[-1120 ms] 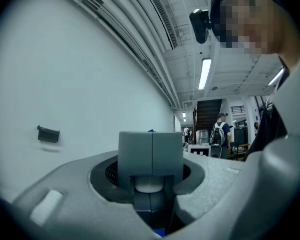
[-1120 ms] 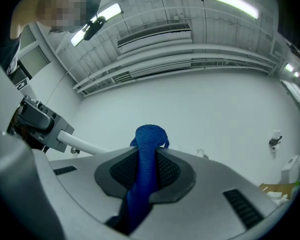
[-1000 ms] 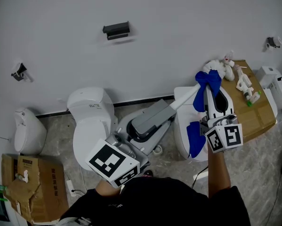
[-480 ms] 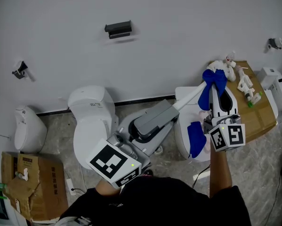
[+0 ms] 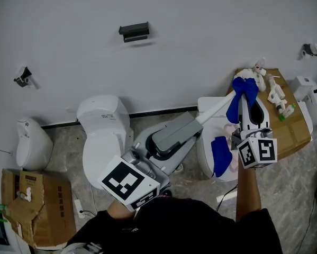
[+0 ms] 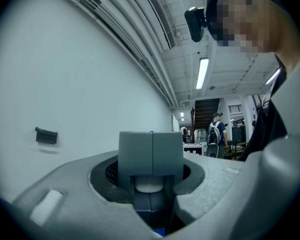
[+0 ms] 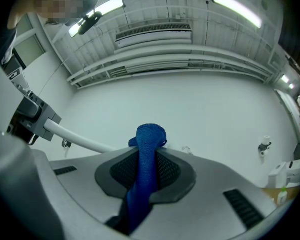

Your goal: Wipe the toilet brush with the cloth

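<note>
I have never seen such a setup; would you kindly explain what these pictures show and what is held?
No robot: a person holds a hand-held gripper in each hand. One picture looks down from a head camera; the other two ride on the grippers, looking along their jaws. The left hand-held gripper is shut on the grey end of the toilet brush; the right hand-held gripper pinches a blue cloth wrapped around its white rod. On the floor stand a white toilet and a cardboard box.
</note>
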The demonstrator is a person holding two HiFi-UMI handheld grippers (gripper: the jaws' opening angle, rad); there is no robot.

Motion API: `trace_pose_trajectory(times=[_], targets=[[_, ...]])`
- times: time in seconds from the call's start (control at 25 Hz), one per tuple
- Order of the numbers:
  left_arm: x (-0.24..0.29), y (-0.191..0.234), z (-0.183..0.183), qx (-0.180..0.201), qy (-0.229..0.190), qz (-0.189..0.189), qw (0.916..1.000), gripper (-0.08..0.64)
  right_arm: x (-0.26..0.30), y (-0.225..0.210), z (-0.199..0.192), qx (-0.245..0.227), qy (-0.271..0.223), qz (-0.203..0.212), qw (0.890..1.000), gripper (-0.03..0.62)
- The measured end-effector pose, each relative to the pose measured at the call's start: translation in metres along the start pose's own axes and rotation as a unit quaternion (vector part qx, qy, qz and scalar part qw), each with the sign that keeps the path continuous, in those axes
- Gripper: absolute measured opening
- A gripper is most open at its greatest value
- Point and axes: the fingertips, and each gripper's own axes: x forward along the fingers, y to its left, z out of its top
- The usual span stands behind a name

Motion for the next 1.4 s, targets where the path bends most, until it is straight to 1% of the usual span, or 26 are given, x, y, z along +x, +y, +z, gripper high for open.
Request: trace_pose_trajectory(times=[0.2,0.36,0.52,0.6,0.76,0.92,1.2,1.4], targets=[[-0.004,0.001,0.000,-0.006,-0.003,-0.005,1.0000,0.158,-0.003,0.001,0.000,-0.005,-0.005,-0.001,1.000,0.066],[0.000,0.001,-0.004,0.004,0.000,0.001,1.0000,0.158,-0.004,-0.002,-0.004,0.013,0.001,-0.003,1.000,0.066],[0.000,0.006,-0.010,-0.004,0.001,0.006,1.0000,0.158,-0.008,0.000,-0.005,0.025,-0.003,0.000,1.000,0.066],[-0.002,0.010,-0.011,0.001,0.003,0.014,0.9999,0.158,-0.009,0.004,-0.002,0.025,-0.007,0.005,1.000,0.066],[-0.003,0.017,-0.013,0.016,0.006,0.037,0.9992,0.158,-0.014,0.014,0.002,0.032,-0.020,0.018,0.999,0.066],[-0.006,0.026,-0.014,0.013,0.007,0.050,0.9986,0.158,-0.016,0.024,0.003,0.036,-0.023,0.031,0.999,0.066],[-0.003,0.029,-0.012,0.013,0.004,0.057,0.9983,0.158,-0.022,0.040,-0.006,0.053,-0.013,0.060,0.997,0.066],[-0.002,0.031,-0.007,0.011,0.000,0.055,0.9984,0.158,-0.025,0.068,-0.017,0.065,0.002,0.098,0.993,0.066]])
